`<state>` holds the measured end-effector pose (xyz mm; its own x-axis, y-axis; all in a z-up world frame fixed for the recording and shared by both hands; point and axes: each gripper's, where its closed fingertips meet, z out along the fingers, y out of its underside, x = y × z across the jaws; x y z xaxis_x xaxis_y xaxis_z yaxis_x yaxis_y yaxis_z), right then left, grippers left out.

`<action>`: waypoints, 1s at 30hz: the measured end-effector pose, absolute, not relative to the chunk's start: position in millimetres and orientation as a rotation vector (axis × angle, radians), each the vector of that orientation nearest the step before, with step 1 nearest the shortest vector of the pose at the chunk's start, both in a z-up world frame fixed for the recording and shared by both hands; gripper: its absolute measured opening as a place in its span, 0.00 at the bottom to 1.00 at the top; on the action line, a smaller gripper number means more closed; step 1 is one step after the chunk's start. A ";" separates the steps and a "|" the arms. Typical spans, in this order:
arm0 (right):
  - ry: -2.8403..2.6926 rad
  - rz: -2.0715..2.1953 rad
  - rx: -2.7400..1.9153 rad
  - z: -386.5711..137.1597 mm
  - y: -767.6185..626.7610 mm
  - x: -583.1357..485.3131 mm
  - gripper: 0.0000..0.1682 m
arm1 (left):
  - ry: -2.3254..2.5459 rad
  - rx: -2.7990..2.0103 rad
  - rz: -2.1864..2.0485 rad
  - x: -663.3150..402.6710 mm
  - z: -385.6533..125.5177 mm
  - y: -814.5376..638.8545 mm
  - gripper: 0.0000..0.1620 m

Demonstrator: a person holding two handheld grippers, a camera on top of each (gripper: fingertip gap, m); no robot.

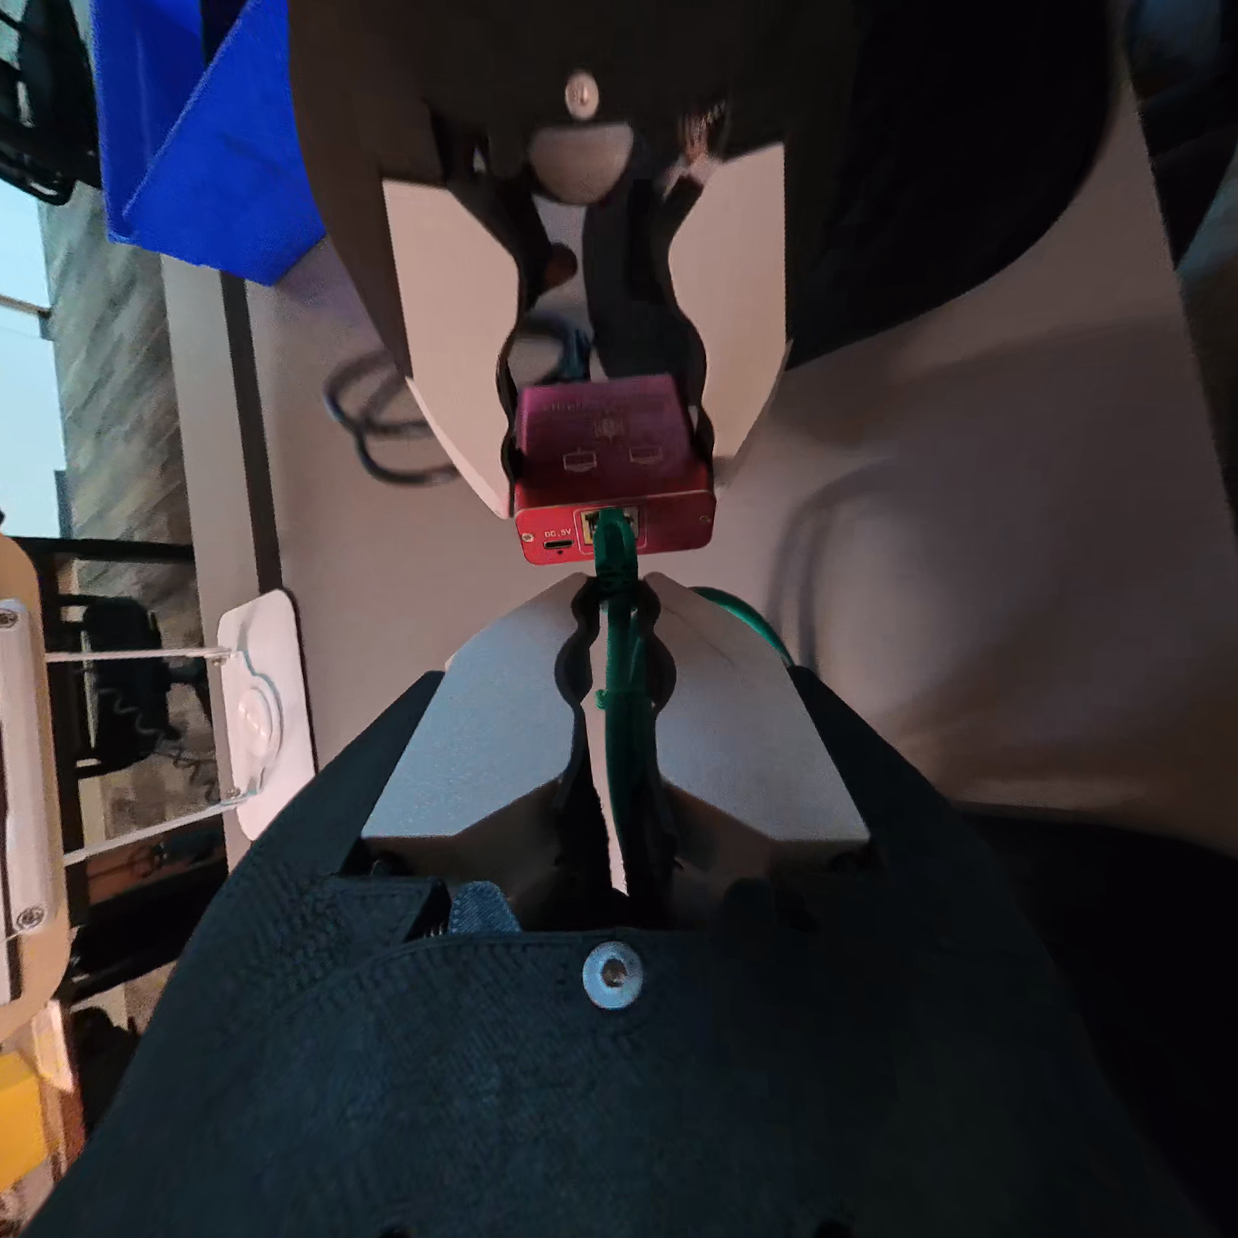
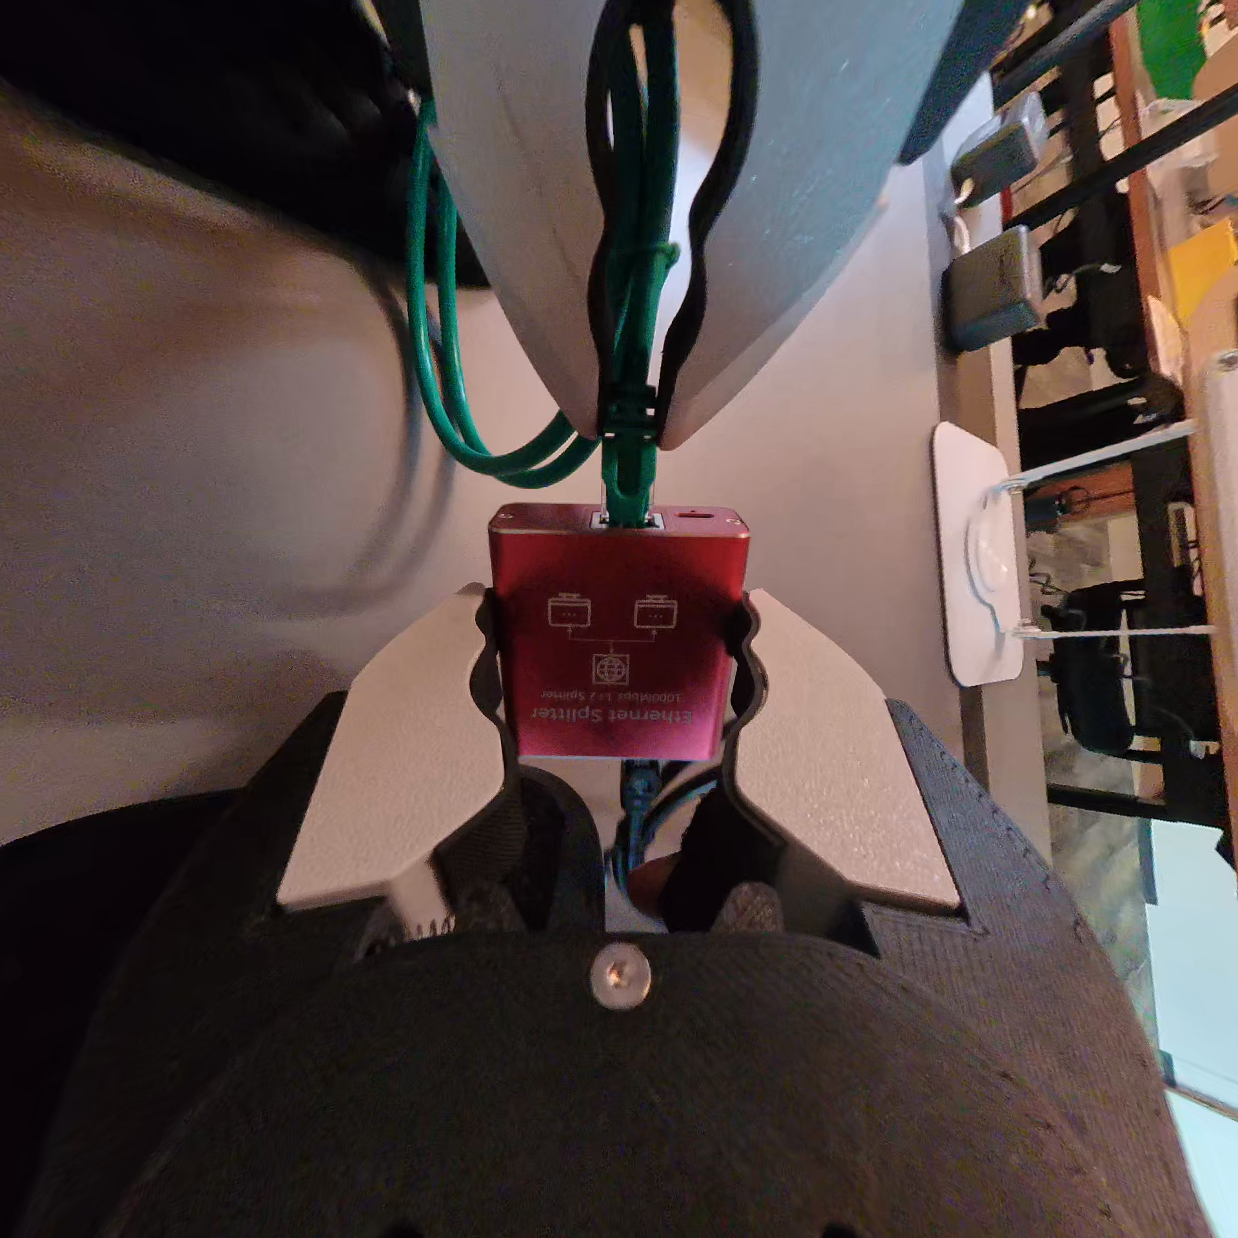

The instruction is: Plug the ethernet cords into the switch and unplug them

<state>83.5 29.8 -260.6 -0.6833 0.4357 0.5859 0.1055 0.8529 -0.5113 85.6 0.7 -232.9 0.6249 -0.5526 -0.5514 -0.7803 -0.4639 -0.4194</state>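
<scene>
At frame centre, the right gripper clamps the red switch between its fingers. Directly opposite, the left gripper pinches the green ethernet cord just behind its plug, which sits in the switch's port.

Looks like a lab or workshop. Pale table in the middle; black shelving along its right edge, crammed with grey boxes, cables and gear. White pad at that edge, blue bin far left, bare floor beyond.
</scene>
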 end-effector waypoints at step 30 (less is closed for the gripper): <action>-1.089 2.106 -1.172 -131.1 83.3 32.7 0.41 | -0.327 -1.116 0.042 0.3 -140.2 -60.0 0.36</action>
<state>32.7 83.3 -131.1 -0.5102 0.7224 -0.4667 -0.0366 -0.5603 -0.8275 0.3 -60.0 -140.2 0.9515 0.1959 0.2371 0.1296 0.4438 -0.8867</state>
